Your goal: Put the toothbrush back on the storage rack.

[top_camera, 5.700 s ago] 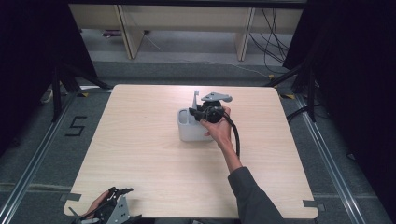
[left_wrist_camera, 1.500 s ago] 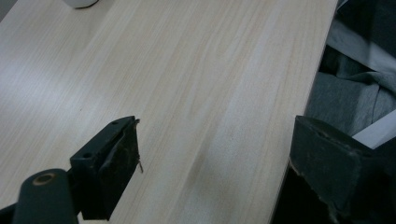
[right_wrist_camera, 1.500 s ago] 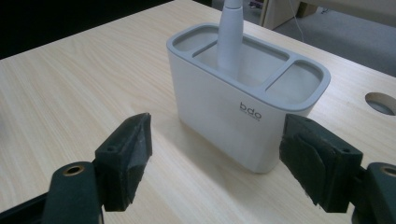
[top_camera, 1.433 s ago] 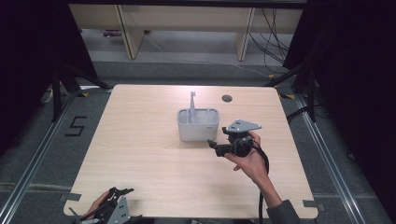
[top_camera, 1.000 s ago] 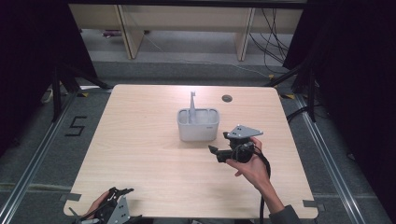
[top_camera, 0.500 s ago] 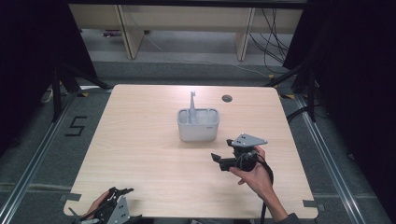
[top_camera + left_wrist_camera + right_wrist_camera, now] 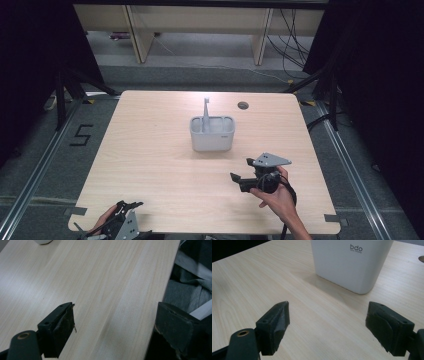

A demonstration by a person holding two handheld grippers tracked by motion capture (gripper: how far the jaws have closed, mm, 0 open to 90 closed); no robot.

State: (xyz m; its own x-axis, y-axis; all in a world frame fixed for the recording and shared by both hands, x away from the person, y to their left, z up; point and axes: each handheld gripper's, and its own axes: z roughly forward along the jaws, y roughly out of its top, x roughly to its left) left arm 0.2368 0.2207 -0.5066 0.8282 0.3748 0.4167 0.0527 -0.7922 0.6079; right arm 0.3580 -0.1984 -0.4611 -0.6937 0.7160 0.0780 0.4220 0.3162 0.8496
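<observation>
High view: white caddy (image 7: pixel 212 135) sits at table (image 7: pixel 150 150) centre, a grey upright utensil (image 7: pixel 205 111) standing in its rear-left compartment. Right gripper (image 7: pixel 241 181) hovers at 5 o'clock from the caddy, well apart, held by the right hand (image 7: pixel 274 196), jaws spread wide with nothing between them. Left gripper (image 7: pixel 122 214) sits at the table's 7 o'clock edge, jaws apart and empty. Right gripper view: caddy (image 7: pixel 350 263) at 12 o'clock, "bdo" printed on its wall.

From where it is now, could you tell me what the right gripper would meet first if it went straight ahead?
Probably the white container; it stands just ahead of the right gripper, slightly off-centre.
</observation>
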